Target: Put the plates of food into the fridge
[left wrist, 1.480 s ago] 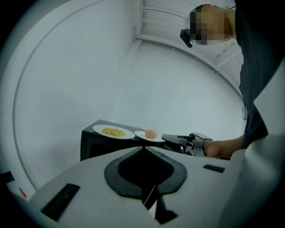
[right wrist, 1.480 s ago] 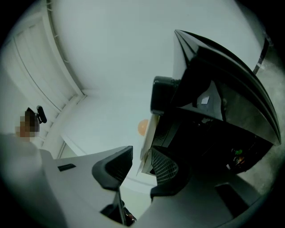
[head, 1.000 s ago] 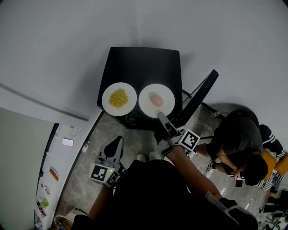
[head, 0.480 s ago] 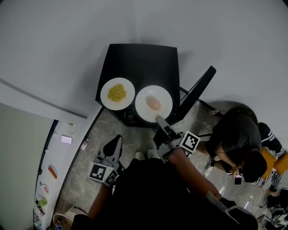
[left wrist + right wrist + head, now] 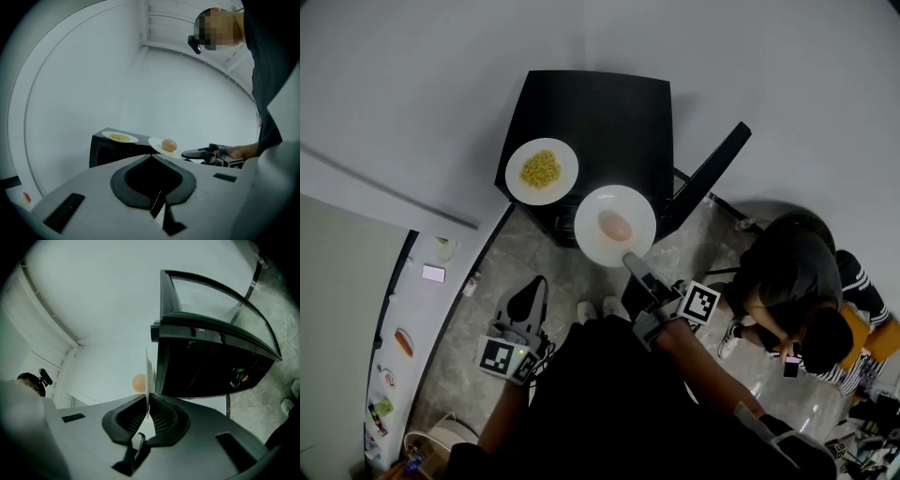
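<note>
Right hand-held gripper (image 5: 629, 258) pinches white plate (image 5: 592, 236) by its rim; jaws have just closed further on it.
Plate with probable egg (image 5: 617, 226) sits mid-frame, off the black tabletop (image 5: 609, 122); left hand-held gripper (image 5: 532, 289) closed, empty.

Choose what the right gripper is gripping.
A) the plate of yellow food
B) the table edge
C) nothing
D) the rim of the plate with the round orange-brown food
D: jaws of the right gripper have just been closing on the rim of the white plate bearing the round food; the yellow-food plate lies on the table.
</note>
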A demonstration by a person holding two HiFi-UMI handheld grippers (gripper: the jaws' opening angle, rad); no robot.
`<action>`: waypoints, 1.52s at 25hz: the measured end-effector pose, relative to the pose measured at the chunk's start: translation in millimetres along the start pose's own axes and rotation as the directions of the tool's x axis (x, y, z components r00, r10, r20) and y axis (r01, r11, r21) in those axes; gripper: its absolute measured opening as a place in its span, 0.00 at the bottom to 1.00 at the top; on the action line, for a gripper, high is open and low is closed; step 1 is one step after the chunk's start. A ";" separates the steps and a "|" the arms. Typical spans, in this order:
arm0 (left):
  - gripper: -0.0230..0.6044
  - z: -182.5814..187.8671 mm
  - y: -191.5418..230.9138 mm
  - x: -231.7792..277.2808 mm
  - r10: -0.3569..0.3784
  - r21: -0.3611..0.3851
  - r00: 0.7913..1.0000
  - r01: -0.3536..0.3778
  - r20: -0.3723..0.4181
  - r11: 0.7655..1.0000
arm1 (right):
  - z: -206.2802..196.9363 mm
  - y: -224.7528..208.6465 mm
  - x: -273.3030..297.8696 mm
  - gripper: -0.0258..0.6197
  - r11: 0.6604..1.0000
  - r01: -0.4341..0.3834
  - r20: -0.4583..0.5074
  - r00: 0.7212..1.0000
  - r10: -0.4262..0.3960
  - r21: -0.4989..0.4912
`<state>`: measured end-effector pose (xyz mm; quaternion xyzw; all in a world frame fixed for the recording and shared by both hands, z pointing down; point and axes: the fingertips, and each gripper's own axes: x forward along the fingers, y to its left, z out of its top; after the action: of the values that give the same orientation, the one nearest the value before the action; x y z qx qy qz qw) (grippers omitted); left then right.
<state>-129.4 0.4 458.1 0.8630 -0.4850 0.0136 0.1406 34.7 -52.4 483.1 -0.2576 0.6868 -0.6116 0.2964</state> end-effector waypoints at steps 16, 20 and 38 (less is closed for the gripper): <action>0.07 -8.0 -0.7 -13.1 0.014 -0.024 1.000 -0.015 -0.011 1.000 | -18.0 -63.8 -19.6 0.09 0.986 0.097 0.002 0.995 -0.098 0.134; 0.07 -9.3 2.1 -14.5 0.024 -0.020 1.000 -0.024 -0.005 1.000 | -10.9 -94.1 -10.5 0.09 0.979 0.140 0.022 0.989 -0.144 0.148; 0.07 -7.5 18.2 7.8 -0.005 -0.018 1.000 0.005 -0.025 1.000 | 31.8 -163.4 24.6 0.09 0.963 0.222 0.163 0.955 -0.246 0.155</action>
<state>-139.6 -13.1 470.7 0.8628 -0.4810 0.0197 0.1545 39.2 -111.3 640.7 -0.3711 0.5786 -0.6616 0.2998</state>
